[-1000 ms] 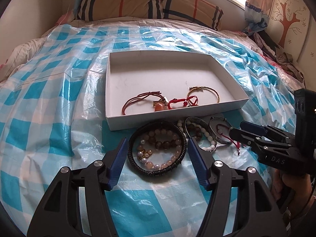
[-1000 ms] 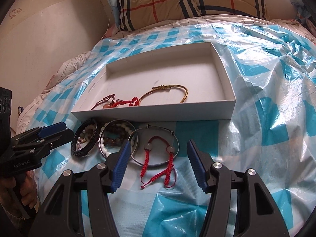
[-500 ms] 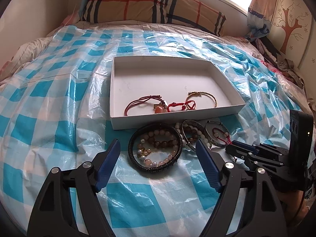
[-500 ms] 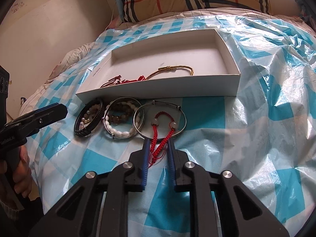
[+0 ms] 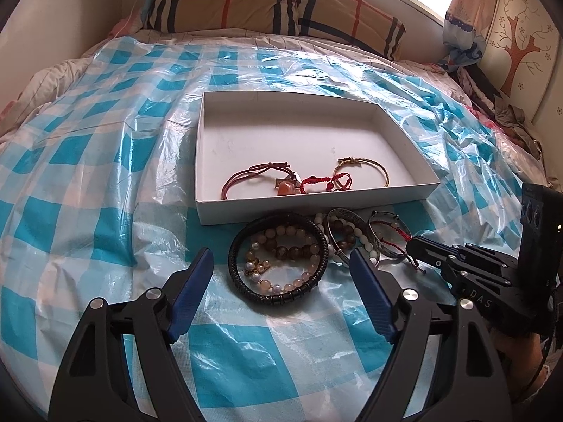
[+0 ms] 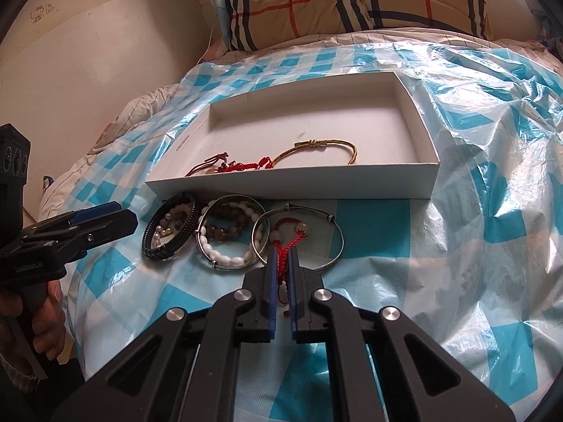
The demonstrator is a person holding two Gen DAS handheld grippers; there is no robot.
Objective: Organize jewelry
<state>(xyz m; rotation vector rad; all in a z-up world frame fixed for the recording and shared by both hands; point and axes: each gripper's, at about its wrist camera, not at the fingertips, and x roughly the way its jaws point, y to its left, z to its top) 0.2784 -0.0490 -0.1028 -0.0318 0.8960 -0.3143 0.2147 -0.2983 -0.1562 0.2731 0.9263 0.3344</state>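
Two grippers are in our hands. Our right gripper [image 6: 282, 260] has its blue pads [image 6: 270, 281] pinched together on the red braided cord bracelet [image 6: 286, 242], whose two pale beads lie just past the fingertips, inside a thin silver bangle [image 6: 299, 239] on the sheet. Our left gripper [image 5: 281, 267] has its fingers spread wide with nothing between the pads; it sits just short of the black braided bracelet [image 5: 278, 263], which rings a tangle of brown, pink and pearl beads.

Outside the box we count four clusters in a row: the black braided bracelet with its beads, a wider silver bangle [image 6: 232, 232] holding a white-bead bracelet [image 6: 225, 256] and a brown-bead bracelet [image 6: 225, 225], the thin silver bangle, and the red cord piece that we grip. The two bangles overlap at their edges, and the thin one's rim lies right against our right fingertips, so it crowds the grip.

Inside the white cardboard box [image 5: 404, 130] we count three pieces near the front wall: a dark red cord bracelet [image 5: 246, 176] with an orange stone, a bright red knotted cord [image 5: 323, 179] and a gold cord bracelet [image 5: 366, 168]. The first two touch; whether the knotted cord touches the gold one we cannot tell.

All of it rests on a crinkled blue-and-white checked plastic sheet [image 5: 105, 176] spread over a bed, with one plaid pillow [image 5: 274, 7] at the head.
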